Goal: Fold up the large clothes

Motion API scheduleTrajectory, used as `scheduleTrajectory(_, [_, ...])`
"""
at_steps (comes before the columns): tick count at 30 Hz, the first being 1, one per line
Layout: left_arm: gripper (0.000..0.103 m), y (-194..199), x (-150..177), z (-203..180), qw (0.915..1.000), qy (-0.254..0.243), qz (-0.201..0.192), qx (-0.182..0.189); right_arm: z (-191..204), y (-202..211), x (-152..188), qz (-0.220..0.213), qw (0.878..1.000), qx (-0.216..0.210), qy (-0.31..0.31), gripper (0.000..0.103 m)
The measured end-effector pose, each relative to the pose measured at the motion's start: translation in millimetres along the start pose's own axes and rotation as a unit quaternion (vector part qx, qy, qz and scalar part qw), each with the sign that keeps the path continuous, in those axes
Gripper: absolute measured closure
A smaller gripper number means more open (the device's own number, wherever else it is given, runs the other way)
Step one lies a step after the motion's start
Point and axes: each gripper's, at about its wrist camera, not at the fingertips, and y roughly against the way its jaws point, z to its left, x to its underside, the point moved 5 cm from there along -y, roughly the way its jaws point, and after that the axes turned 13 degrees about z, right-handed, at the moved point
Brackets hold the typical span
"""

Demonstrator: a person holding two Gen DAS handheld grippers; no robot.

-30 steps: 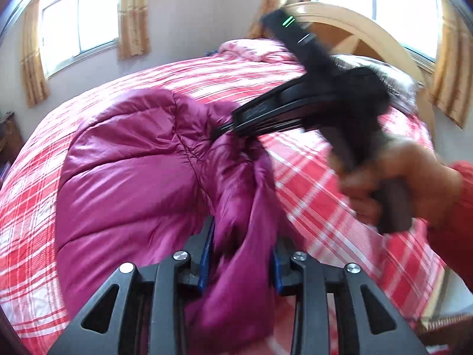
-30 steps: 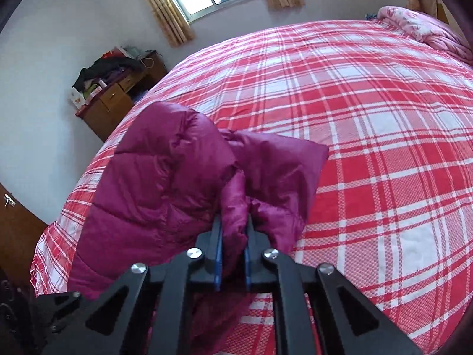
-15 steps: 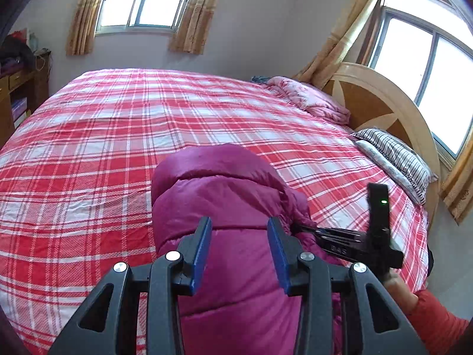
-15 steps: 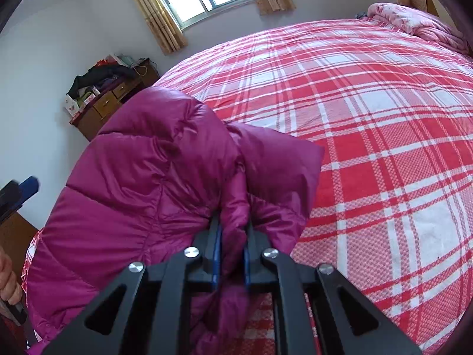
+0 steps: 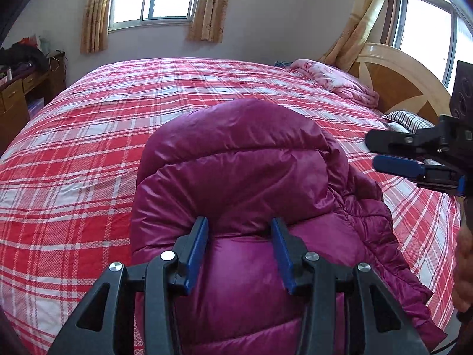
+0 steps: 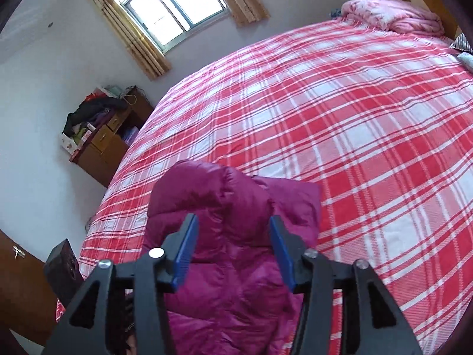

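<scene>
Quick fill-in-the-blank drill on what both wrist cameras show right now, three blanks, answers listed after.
1. The puffy jacket lying folded on the bed is ____ in colour.
2. The bedspread has a red and white ____ pattern.
3. The right gripper has just been opening its jaws; its pads now stand ____ the jacket, as do those of the left gripper.

Answers: purple; plaid; clear of

Puffer jacket's (image 5: 251, 177) near end behind gripper frames
</scene>
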Motion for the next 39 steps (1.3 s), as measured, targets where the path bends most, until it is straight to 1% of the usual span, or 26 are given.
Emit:
scheduleTrajectory(2, [0.058,0.2,-1.2,0.4,1.0000,-0.003,0.004,-0.008,-0.9,-28.3,-0.1,0.005,0.998,0.059,0.009,0.051])
scheduleTrajectory(3, [0.058,1.2,-2.1,1.6,0.9999,-0.003,0.006,-0.013,-2.7,-40.8,1.9,0.008,0.998,0.069,0.015,0.064])
scheduleTrajectory(4, [0.058,2.8,-4.1,3.6,0.9998,-0.002,0.008,-0.019,-5.4,-50.4,4.3,0.012,0.997,0.074,0.020,0.073])
scheduleTrajectory(6, [0.058,5.5,-11.1,8.7,0.9997,0.001,0.010,-0.024,-11.7,-60.9,7.7,0.004,0.997,0.080,0.024,0.073])
scheduleTrajectory(9, [0.057,5.3,-26.8,18.3,0.9990,0.008,0.006,-0.043,-13.6,-69.4,12.1,-0.012,0.993,0.108,0.046,0.074])
scheduleTrajectory(11, [0.057,0.8,-37.6,25.4,0.9984,0.016,0.005,-0.054,-14.0,-77.5,14.6,-0.017,0.990,0.128,0.063,0.075])
scheduleTrajectory(13, [0.056,-11.7,-46.8,31.9,0.9979,0.022,0.015,-0.060,-12.4,-82.8,15.9,-0.024,0.987,0.142,0.073,0.075])
scheduleTrajectory(15, [0.053,-24.8,-50.6,34.8,0.9974,0.027,0.026,-0.062,-12.3,-84.6,16.5,-0.029,0.986,0.148,0.073,0.075])
scheduleTrajectory(17, [0.048,-40.4,-50.1,38.0,0.9967,0.030,0.043,-0.063,-11.7,-85.6,16.3,-0.033,0.986,0.149,0.073,0.074])
scheduleTrajectory(21, [0.041,-57.8,-47.9,46.1,0.9955,0.054,0.056,-0.054,-16.0,-92.9,10.5,-0.022,0.990,0.126,0.061,0.074])
scheduleTrajectory(22, [0.038,-61.6,-47.4,48.3,0.9950,0.061,0.060,-0.052,-16.8,-94.6,9.1,-0.019,0.990,0.124,0.060,0.074])
scheduleTrajectory(23, [0.034,-64.1,-47.1,48.9,0.9945,0.065,0.064,-0.053,-15.6,-95.7,8.9,-0.017,0.990,0.126,0.061,0.074])
scheduleTrajectory(26, [0.029,-71.8,-46.8,52.1,0.9933,0.072,0.071,-0.056,-14.4,-99.7,6.9,-0.014,0.988,0.135,0.067,0.074])
scheduleTrajectory(30, [0.024,-80.7,-46.9,57.2,0.9929,0.081,0.072,-0.050,-17.2,-103.9,3.1,-0.012,0.990,0.128,0.063,0.074])
scheduleTrajectory(32, [0.022,-83.1,-47.6,57.3,0.9926,0.078,0.076,-0.053,-15.7,-104.3,2.8,-0.012,0.988,0.136,0.067,0.074])
scheduleTrajectory(36, [0.022,-79.1,-44.8,56.5,0.9926,0.076,0.074,-0.059,-14.8,-101.2,4.5,-0.015,0.988,0.136,0.068,0.074])
scheduleTrajectory(39, [0.022,-65.7,-37.2,62.5,0.9928,0.082,0.082,-0.031,-13.3,-92.2,6.6,-0.004,0.989,0.125,0.077,0.074])
